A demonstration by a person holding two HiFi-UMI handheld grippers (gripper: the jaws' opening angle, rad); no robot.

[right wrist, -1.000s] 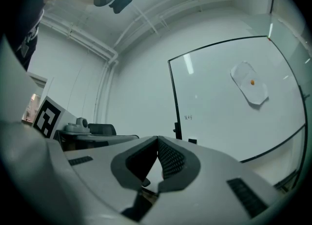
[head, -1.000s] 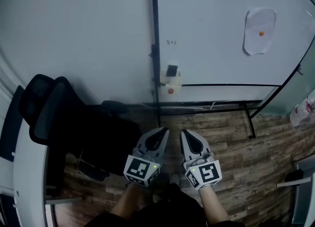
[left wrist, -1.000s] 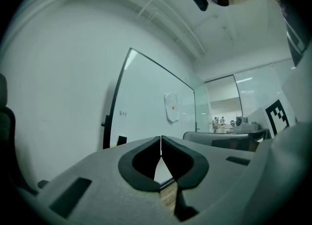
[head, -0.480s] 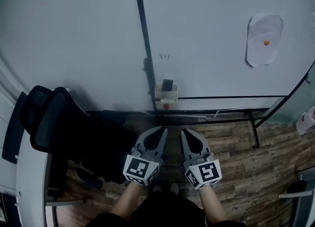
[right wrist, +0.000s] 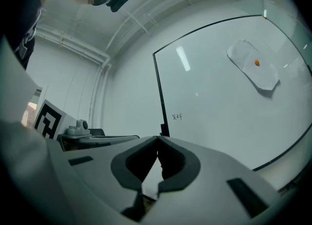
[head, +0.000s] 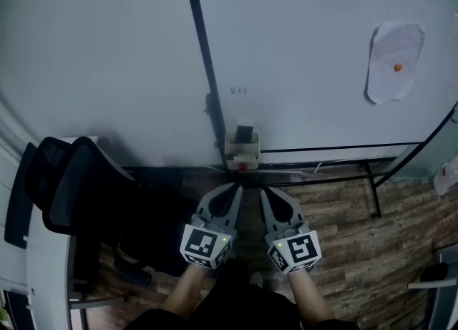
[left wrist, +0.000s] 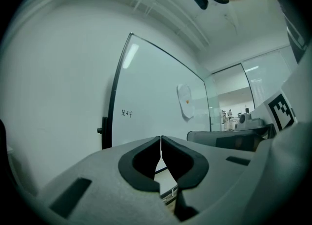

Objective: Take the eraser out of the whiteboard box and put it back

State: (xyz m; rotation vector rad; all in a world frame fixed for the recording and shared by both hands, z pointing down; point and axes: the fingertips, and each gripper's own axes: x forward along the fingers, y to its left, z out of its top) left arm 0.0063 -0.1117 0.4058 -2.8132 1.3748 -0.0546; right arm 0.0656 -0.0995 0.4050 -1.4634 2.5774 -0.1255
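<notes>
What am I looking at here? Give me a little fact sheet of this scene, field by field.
Place: whiteboard above a wood floor
Box: small white box at the board's lower left corner
Eraser: dark eraser standing in the box, untouched
Left claw: left claw shut, empty, short of the box
Right claw: right claw shut, empty, beside the left one
Also: paper held on the board by an orange magnet; black chair at left

A black office chair (head: 79, 187) stands at left on plank flooring (head: 343, 208) — a paper sheet (head: 388, 84) hangs upper right.
</notes>
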